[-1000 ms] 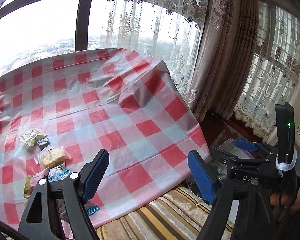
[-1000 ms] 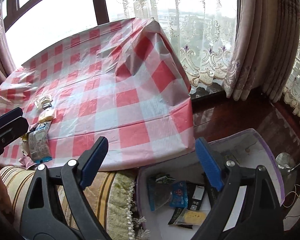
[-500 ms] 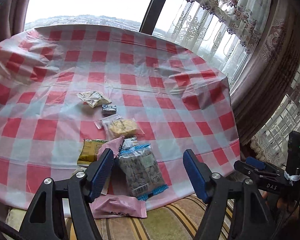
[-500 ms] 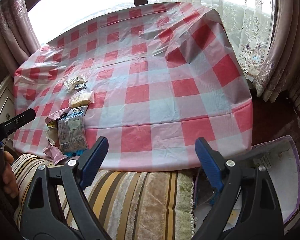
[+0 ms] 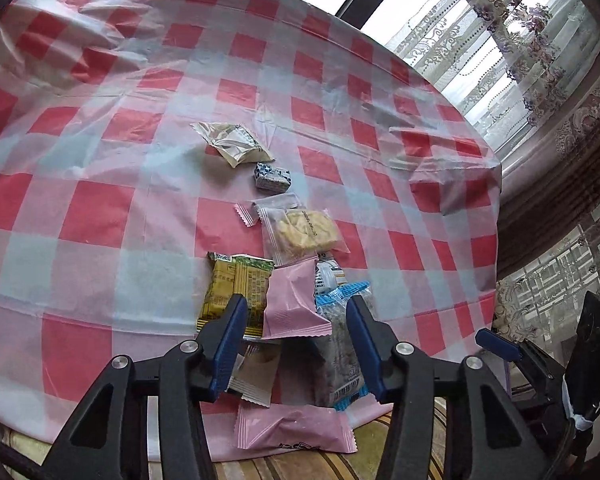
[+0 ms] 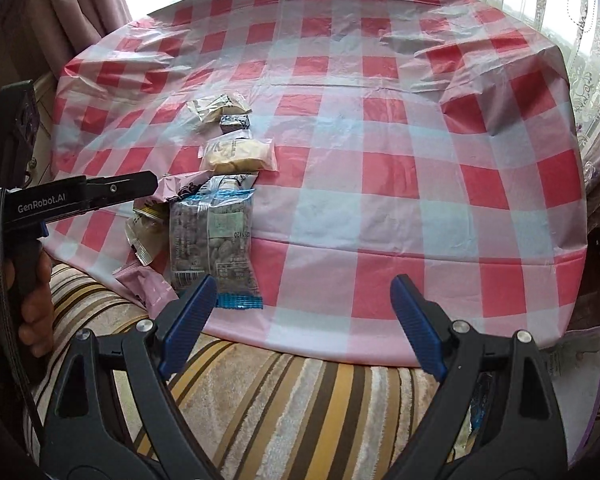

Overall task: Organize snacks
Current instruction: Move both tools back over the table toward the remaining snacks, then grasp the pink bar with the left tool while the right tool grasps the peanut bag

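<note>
The snacks lie in a loose line on the near part of the red-checked tablecloth [image 5: 100,208], apparently within easy reach for sorting. From the left, the left gripper [image 5: 296,332] hovers over them, jaws apart and empty, framing a green-yellow packet [image 5: 232,292], a pink wrapper [image 5: 294,304] and a blue-edged nut bag [image 6: 210,240], probably lining up a pick. Farther back sit a clear biscuit bag [image 5: 304,230] and a small blue-patterned candy [image 5: 272,176]. The right gripper [image 6: 300,320] waits wide open above the table edge and striped cushion [image 6: 300,392]. A second ago both viewed bare cloth and a storage box; both have swung toward the snacks.
</note>
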`<action>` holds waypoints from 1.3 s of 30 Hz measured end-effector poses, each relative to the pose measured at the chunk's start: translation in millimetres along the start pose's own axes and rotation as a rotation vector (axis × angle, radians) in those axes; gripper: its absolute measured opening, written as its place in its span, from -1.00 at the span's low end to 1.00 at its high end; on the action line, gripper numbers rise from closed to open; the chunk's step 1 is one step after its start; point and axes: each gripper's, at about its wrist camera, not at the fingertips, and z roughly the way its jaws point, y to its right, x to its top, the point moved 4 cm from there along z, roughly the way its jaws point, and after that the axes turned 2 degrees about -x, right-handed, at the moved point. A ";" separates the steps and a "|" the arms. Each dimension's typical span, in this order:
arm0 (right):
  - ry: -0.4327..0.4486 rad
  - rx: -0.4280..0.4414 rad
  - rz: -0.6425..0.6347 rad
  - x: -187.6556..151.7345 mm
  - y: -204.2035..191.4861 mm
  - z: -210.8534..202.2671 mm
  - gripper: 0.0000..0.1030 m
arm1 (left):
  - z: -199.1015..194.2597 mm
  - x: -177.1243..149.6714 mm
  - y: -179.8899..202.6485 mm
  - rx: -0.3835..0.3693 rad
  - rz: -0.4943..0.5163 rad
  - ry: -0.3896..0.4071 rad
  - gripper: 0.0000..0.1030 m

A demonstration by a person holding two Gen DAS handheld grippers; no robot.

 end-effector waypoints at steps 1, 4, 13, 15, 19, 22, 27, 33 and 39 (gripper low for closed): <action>-0.005 0.012 -0.004 1.6 -4.3 2.4 0.74 | 2.2 0.7 -1.4 -0.003 -0.003 -0.007 -0.01; -0.026 0.029 -0.022 5.7 -17.6 12.7 0.75 | 9.0 2.6 -2.3 -0.009 -0.001 -0.026 -0.03; -0.113 0.056 -0.076 13.8 -44.9 45.6 0.74 | 25.3 2.5 -1.4 -0.021 0.030 -0.087 -0.30; -0.127 0.057 -0.095 14.3 -50.8 51.0 0.74 | 27.3 1.2 -0.5 -0.029 0.041 -0.094 -0.30; -0.139 0.064 -0.109 17.6 -60.0 59.3 0.74 | 25.7 2.1 -6.9 -0.068 0.012 -0.086 -0.31; -0.152 0.059 -0.118 20.0 -66.3 67.4 0.74 | 20.7 2.5 -10.9 -0.088 -0.002 -0.063 -0.32; -0.161 0.045 -0.113 24.0 -69.6 76.3 0.74 | 12.6 6.8 -17.4 -0.099 -0.033 -0.017 -0.35; -0.184 0.027 -0.110 25.8 -71.1 88.2 0.58 | 9.8 8.2 -20.5 -0.104 -0.038 0.003 -0.36; -0.183 0.001 -0.115 25.2 -72.2 91.0 0.27 | 6.6 7.3 -22.0 -0.074 -0.027 0.017 -0.40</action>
